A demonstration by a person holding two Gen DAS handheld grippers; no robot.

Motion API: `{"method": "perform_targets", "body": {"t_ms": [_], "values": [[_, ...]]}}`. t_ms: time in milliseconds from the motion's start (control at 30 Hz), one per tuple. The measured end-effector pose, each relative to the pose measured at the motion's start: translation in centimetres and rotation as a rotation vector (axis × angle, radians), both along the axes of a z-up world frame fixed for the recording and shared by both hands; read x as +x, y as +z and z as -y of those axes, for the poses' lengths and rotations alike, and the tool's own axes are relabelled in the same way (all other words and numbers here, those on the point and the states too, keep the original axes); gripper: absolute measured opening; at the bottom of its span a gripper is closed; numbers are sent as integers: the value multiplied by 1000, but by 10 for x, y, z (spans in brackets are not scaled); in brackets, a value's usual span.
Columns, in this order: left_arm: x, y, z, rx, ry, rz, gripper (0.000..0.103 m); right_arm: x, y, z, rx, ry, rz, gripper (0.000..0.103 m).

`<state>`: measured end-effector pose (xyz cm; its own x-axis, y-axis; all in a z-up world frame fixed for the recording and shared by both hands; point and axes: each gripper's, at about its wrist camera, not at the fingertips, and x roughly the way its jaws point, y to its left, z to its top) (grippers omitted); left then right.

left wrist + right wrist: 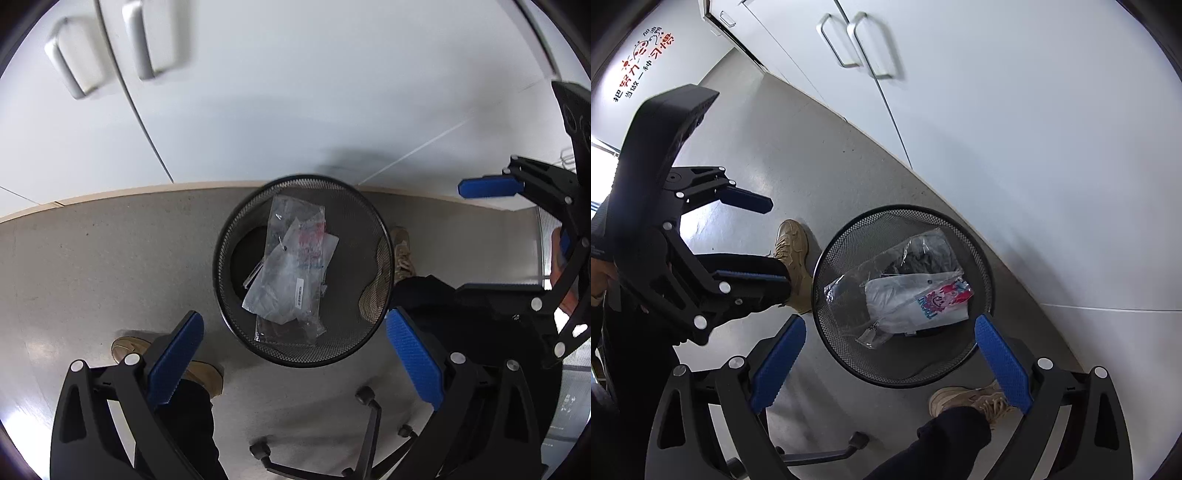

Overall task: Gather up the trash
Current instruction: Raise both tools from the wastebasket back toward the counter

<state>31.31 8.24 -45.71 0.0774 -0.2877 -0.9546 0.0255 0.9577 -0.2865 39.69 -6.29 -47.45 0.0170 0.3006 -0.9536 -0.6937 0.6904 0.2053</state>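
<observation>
A round black mesh waste bin (pixel 229 258) stands on the grey floor by the white cabinets; it also shows in the right wrist view (pixel 982 258). Clear plastic bags (pixel 291 269) lie inside it, one with a pink and blue print (pixel 942 299). My left gripper (pixel 295 358) is open and empty, held above the bin's near rim. My right gripper (pixel 890 362) is open and empty, also above the bin. The right gripper shows at the right edge of the left wrist view (pixel 495 236). The left gripper shows at the left of the right wrist view (pixel 757 240).
White cabinet doors with metal handles (pixel 144 40) stand behind the bin. The person's tan shoes (pixel 792 258) (pixel 967 400) stand on either side of the bin. A black office chair base with castors (pixel 365 424) is on the floor close below the grippers.
</observation>
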Motion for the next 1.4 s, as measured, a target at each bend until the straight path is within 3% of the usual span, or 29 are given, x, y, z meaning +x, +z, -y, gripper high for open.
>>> {"method": "perform_targets", "body": {"t_ms": [367,667,1400], "values": [[1,100,-3,40,-48,141,98,-18,99,-1,39,-2,151,94],[-2,198,-11,78,-49,312,99,-32,174,-3,76,18,278,94],[-29,374,22,103,-50,702,99,-109,372,47,158,-25,662,96]]}}
